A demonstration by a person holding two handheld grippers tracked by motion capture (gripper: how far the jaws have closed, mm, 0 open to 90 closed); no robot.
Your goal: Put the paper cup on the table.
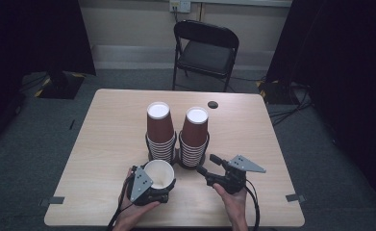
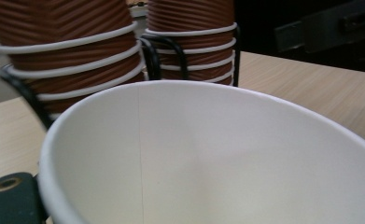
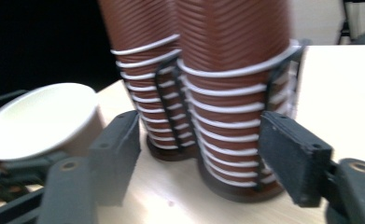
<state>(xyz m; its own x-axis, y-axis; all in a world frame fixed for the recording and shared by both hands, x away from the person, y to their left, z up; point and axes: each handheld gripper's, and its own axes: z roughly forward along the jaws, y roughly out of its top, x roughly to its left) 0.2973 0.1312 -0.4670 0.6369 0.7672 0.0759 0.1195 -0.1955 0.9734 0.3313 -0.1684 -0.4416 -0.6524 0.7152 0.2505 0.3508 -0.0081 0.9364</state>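
Here my left gripper (image 1: 153, 185) clamps a loose cup (image 1: 158, 173) just in front of the two cup stacks (image 1: 177, 134), while my right gripper (image 1: 208, 166), jaws spread, nears the right-hand stack and could topple it if bumped.

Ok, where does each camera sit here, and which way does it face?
High view: above the person's side, looking forward and down at the table; both hands, both tongs.
Left gripper view: rides the left tongs, looking into its held paper cup.
Right gripper view: rides the right tongs, open toward the cup stacks.
All share the stacks.
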